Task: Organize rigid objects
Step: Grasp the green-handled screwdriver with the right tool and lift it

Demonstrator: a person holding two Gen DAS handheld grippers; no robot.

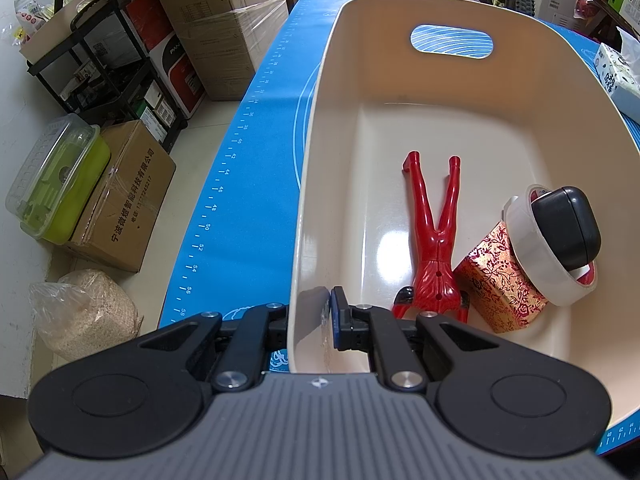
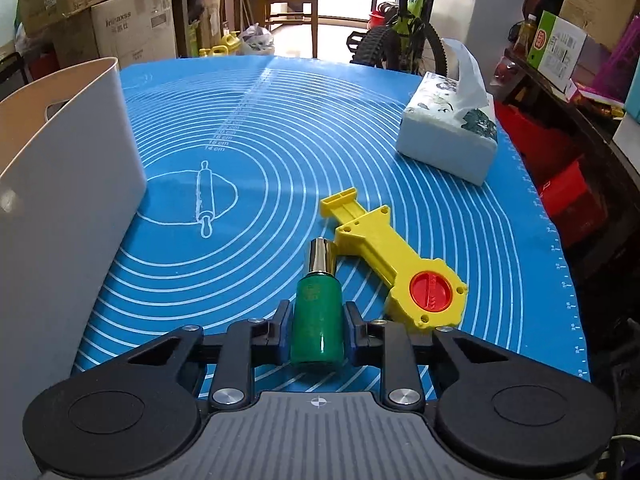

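Note:
A cream bin (image 1: pixel 320 128) stands on the blue mat (image 1: pixel 256 128). In it lie a red toy figure (image 1: pixel 434 236), a red-and-gold box (image 1: pixel 500 280), a white tape roll (image 1: pixel 536 264) and a black case (image 1: pixel 568 228). My left gripper (image 1: pixel 310 312) is shut on the bin's near wall, one finger inside, one outside. My right gripper (image 2: pixel 317 324) is shut on a green bottle (image 2: pixel 318 320) with a silver cap, just above the mat (image 2: pixel 280 140). A yellow toy tool (image 2: pixel 396 252) with a red knob lies right of the bottle. The bin's wall (image 2: pixel 68 184) stands at the left.
A tissue pack (image 2: pixel 448 132) sits at the mat's far right, also seen in the left wrist view (image 1: pixel 618 76). Cardboard boxes (image 1: pixel 120 208), a black rack (image 1: pixel 100 64) and a sack lie on the floor left of the table. A bicycle (image 2: pixel 400 36) stands behind.

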